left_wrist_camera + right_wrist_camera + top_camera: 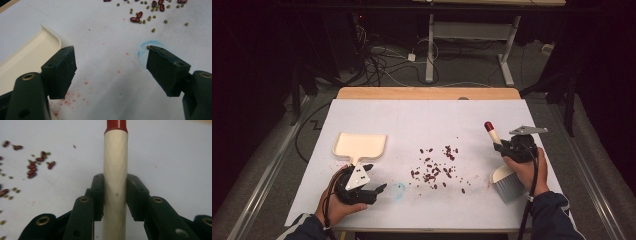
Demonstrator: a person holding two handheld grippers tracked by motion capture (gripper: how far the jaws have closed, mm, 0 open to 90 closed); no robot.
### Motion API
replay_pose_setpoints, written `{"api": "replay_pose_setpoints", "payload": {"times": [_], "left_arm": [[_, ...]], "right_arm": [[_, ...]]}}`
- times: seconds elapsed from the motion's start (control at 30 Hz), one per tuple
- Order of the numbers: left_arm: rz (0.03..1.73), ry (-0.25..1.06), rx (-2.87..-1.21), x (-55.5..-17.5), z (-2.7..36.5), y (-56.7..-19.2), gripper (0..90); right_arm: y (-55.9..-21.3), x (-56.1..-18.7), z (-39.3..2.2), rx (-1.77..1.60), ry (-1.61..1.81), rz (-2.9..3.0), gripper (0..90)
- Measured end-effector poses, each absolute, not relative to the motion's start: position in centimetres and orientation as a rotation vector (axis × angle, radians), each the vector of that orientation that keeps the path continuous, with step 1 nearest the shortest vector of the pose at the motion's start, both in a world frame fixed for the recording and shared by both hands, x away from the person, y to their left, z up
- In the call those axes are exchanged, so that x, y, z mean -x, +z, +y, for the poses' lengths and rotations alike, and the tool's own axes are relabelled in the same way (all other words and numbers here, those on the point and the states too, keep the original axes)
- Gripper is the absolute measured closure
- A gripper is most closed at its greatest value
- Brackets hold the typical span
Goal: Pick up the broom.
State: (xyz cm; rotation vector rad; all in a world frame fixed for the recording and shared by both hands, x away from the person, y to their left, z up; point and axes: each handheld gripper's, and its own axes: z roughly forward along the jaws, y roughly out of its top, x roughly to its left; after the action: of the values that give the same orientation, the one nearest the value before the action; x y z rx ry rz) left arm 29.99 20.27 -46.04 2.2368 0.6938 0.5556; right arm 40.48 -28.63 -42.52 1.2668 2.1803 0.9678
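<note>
White table (362,115) held cream dustpan (360,145) at left. Left gripper (374,177) gaped empty beside it. Right gripper (115,195) clamped brush (507,182) handle. Scattered beans (434,170) lay between; best swept low toward pan, pan steadied first.

text: none legible | labels: none | brands: none | numbers: none | signs: none
</note>
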Motion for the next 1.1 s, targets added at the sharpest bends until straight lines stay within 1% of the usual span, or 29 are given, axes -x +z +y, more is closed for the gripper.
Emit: {"api": "replay_pose_setpoints", "payload": {"times": [0.23, 0.43, 0.5, 0.57, 0.6, 0.7, 0.73, 0.77, 0.8, 0.83, 0.87, 0.93, 0.97, 1.0, 1.03, 1.07, 1.1], "left_arm": [[0.69, 0.552, -2.243, -30.0, 20.0, -46.0, 23.2], [0.701, 0.516, -2.192, -30.0, 19.5, -45.1, 22.2], [0.687, 0.5, -2.169, -29.9, 18.8, -44.5, 21.7], [0.651, 0.475, -2.147, -29.7, 17.6, -43.8, 21.7], [0.595, 0.428, -2.118, -29.5, 15.9, -42.8, 21.7], [0.501, 0.381, -2.099, -29.3, 13.0, -41.7, 21.7], [0.477, 0.369, -2.095, -29.3, 12.2, -41.4, 21.7], [0.477, 0.369, -2.095, -29.3, 12.2, -41.4, 21.7], [0.45, 0.36, -2.093, -29.3, 11.1, -41.1, 21.7], [0.409, 0.324, -2.084, -29.4, 9.0, -40.5, 21.7], [0.391, 0.308, -2.079, -29.4, 8.0, -40.3, 21.7], [0.373, 0.291, -2.072, -29.6, 6.1, -40.1, 21.7], [0.373, 0.291, -2.072, -29.6, 6.1, -40.1, 21.7], [0.364, 0.274, -2.056, -29.7, 4.6, -40.1, 21.7], [0.364, 0.274, -2.056, -29.7, 4.6, -40.1, 21.7], [0.382, 0.302, -2.054, -30.0, 3.3, -40.2, 21.7], [0.396, 0.291, -2.041, -30.3, 3.1, -40.2, 22.0]], "right_arm": [[-40.3, -37.9, -29.7, -1.178, 1.107, 2.091, 70.5], [-38.4, -35.8, -29.9, -1.104, 1.224, 2.033, 70.5], [-37.5, -35.2, -29.4, -1.068, 1.258, 2.014, 70.5], [-36.7, -34.6, -28.7, -1.033, 1.289, 1.999, 70.5], [-36.3, -34.3, -28.2, -1.002, 1.305, 1.996, 70.6], [-35.6, -33.9, -26.5, -0.939, 1.311, 2.016, 70.5], [-35.6, -33.8, -25.9, -0.925, 1.312, 2.021, 70.5], [-35.5, -33.8, -25.5, -0.917, 1.315, 2.024, 70.5], [-35.5, -33.8, -25.0, -0.912, 1.319, 2.02, 70.6], [-35.5, -33.7, -24.5, -0.909, 1.319, 2.015, 70.5], [-35.5, -33.7, -24.0, -0.897, 1.322, 2.019, 70.5], [-35.4, -33.6, -22.8, -0.89, 1.33, 2.005, 70.5], [-35.4, -33.5, -22.2, -0.878, 1.329, 2.002, 70.5], [-35.4, -33.4, -21.6, -0.868, 1.336, 1.995, 70.5], [-35.4, -33.2, -21.0, -0.864, 1.338, 1.986, 70.5], [-35.4, -33.0, -20.2, -0.842, 1.338, 1.988, 70.5], [-35.4, -32.8, -19.7, -0.832, 1.347, 1.981, 70.5]]}}
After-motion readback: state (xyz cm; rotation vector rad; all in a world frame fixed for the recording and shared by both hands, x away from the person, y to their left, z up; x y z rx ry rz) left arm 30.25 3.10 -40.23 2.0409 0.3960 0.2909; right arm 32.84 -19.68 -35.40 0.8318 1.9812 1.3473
